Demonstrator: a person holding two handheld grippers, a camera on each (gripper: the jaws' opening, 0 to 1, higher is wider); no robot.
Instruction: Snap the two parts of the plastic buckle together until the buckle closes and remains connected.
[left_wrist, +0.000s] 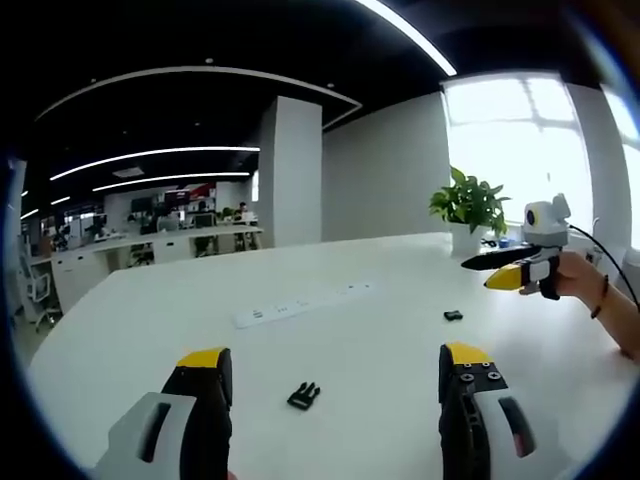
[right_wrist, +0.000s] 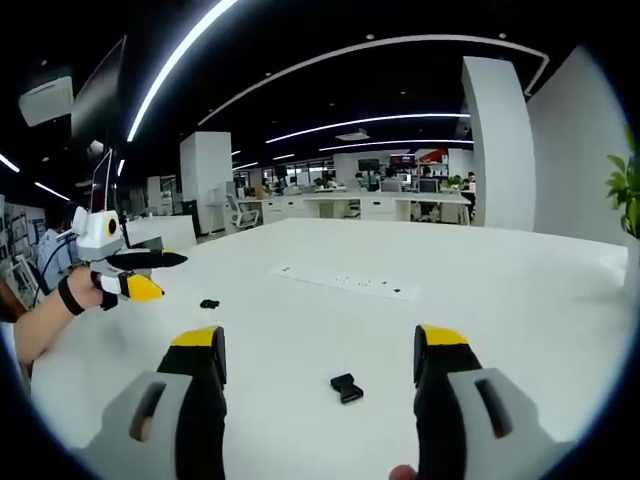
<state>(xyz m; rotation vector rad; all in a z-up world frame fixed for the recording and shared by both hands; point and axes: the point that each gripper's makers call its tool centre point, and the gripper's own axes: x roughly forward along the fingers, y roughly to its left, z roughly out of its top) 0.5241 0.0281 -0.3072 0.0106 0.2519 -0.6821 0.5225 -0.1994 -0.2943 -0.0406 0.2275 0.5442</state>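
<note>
Both views are sharp and evenly lit. Ceiling light strips (right_wrist: 180, 60) supply overhead light; the window (left_wrist: 520, 150) in the left gripper view is overexposed to white. The white table (left_wrist: 380, 350) shows only faint, soft shadows. Fisheye distortion bends straight lines strongly toward the edges

Left tool (left_wrist: 335, 372) open above pronged buckle part (left_wrist: 303, 395), table (left_wrist: 150, 320)

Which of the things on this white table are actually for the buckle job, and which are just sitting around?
For the job: pronged buckle half, socket buckle half, left gripper, right gripper.

Lying about: power strip, potted plant.
</note>
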